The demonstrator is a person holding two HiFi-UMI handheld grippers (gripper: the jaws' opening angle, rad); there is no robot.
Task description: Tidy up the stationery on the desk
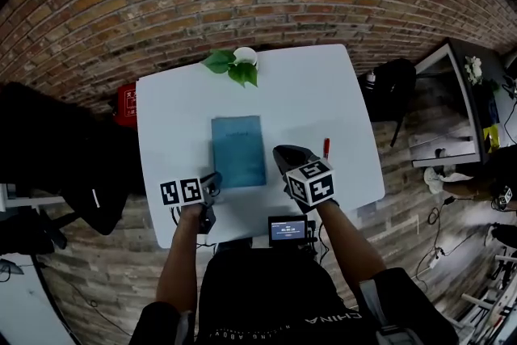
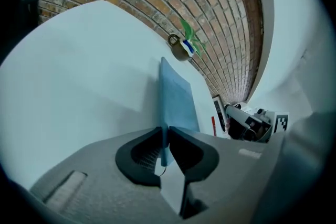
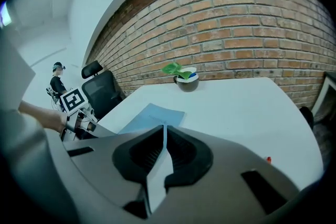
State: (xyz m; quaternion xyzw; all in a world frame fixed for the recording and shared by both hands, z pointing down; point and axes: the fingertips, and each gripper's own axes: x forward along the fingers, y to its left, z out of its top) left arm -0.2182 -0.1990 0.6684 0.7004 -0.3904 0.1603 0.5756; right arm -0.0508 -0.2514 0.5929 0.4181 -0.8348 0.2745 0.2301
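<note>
Head view first: where is the stationery?

A blue notebook (image 1: 238,149) lies flat in the middle of the white table (image 1: 339,93). A red pen (image 1: 325,148) lies apart to its right, and a potted plant (image 1: 238,65) stands at the far edge. The left gripper (image 1: 213,180) is at the notebook's near left corner, and the right gripper (image 1: 283,156) is just beside its right edge.

What do the gripper views add?

The left gripper view shows its jaws clamped on the notebook's corner, with the blue cover running up between the pads. The right gripper view shows its jaws drawn almost together. Only a thin slit is left and nothing shows in it; the notebook lies just beyond. That view alone takes in a black office chair (image 3: 102,89) and a person (image 3: 56,81) beside it, past the table's end. Both gripper views show a blue band on the plant pot, which the head view does not give.

Any writing?

"CHINA" runs across the wearer's dark top (image 1: 321,317), upside down in the head view. A small screen (image 1: 288,230) at the table's near edge shows figures too small to read. A red object (image 1: 125,105) beside the table bears white characters I cannot make out.
</note>
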